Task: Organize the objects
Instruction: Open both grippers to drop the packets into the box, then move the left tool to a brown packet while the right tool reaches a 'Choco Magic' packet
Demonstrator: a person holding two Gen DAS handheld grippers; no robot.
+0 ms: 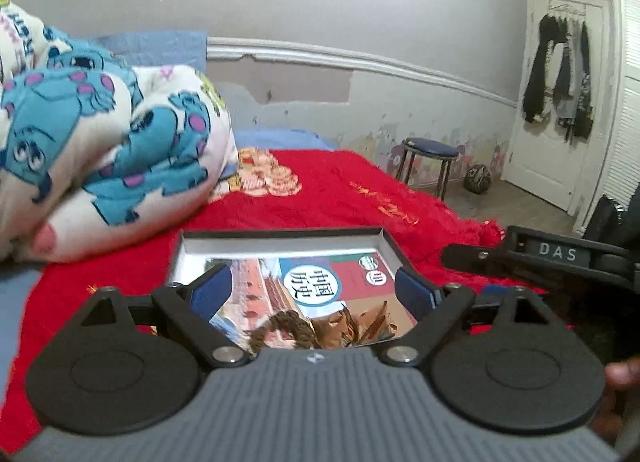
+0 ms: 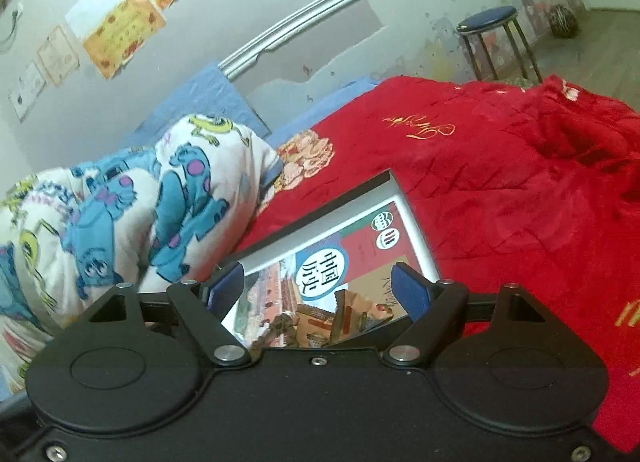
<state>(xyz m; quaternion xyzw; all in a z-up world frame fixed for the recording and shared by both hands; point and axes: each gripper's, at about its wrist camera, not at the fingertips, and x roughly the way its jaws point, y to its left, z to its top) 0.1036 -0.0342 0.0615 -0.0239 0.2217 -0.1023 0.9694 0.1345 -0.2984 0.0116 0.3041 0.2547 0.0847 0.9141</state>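
Note:
A shallow box with a dark rim point(image 1: 280, 236) point(image 2: 416, 230) lies on the red blanket. Inside it is a colourful book point(image 1: 320, 286) point(image 2: 340, 254) with a round blue title badge. A brown braided cord point(image 1: 288, 328) point(image 2: 280, 324) rests on the book's near end. My left gripper point(image 1: 312, 276) hovers over the box, blue pads spread wide, nothing between them. My right gripper point(image 2: 318, 270) also hangs open above the book, gripping nothing. One black finger point(image 1: 472, 256) of the right gripper shows in the left wrist view, to the right of the box.
A folded cartoon-print quilt point(image 1: 100, 134) point(image 2: 120, 214) is piled left of the box. The red blanket point(image 1: 360, 190) point(image 2: 500, 182) covers the bed to the right. Beyond the bed are a blue-topped stool point(image 1: 430, 150), a ball point(image 1: 479, 179) and a white door point(image 1: 552, 166) hung with clothes.

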